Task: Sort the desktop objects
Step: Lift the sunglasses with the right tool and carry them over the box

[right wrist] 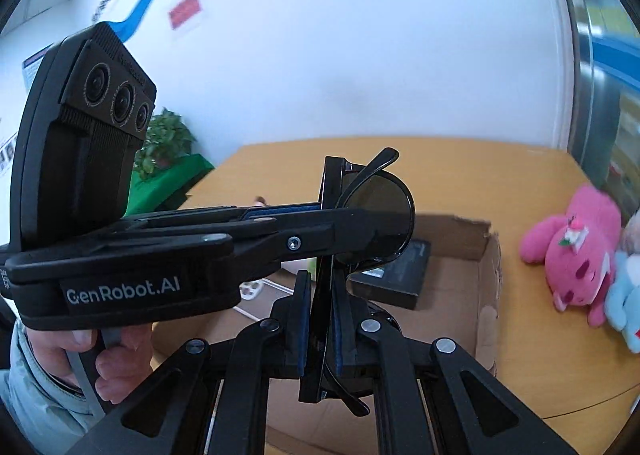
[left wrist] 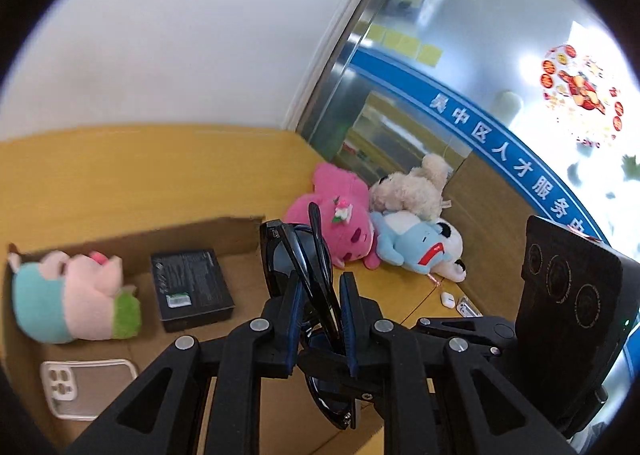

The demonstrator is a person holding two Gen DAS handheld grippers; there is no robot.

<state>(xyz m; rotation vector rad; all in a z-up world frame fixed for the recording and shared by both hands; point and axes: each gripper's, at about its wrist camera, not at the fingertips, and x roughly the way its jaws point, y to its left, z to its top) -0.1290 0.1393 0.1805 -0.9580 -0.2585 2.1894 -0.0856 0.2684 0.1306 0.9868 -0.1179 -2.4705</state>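
Observation:
Both grippers hold one pair of black sunglasses (left wrist: 298, 255) above an open cardboard box (left wrist: 224, 227). My left gripper (left wrist: 320, 287) is shut on the folded frame. In the right wrist view my right gripper (right wrist: 320, 287) is shut on the sunglasses (right wrist: 380, 215), and the left gripper (right wrist: 304, 223) crosses in from the left, clamped on them too. Inside the box lie a pink-and-teal plush (left wrist: 72, 295), a black flat box (left wrist: 190, 287) and a clear phone case (left wrist: 86, 387).
A pink plush (left wrist: 340, 227), a cream plush (left wrist: 412, 191) and a blue-white plush (left wrist: 420, 247) lie on the yellow table (left wrist: 120, 175) by the glass wall. White earbuds case (left wrist: 447, 299) and a small silver item (left wrist: 467, 309) lie near them. A potted plant (right wrist: 164, 143) stands beyond the table.

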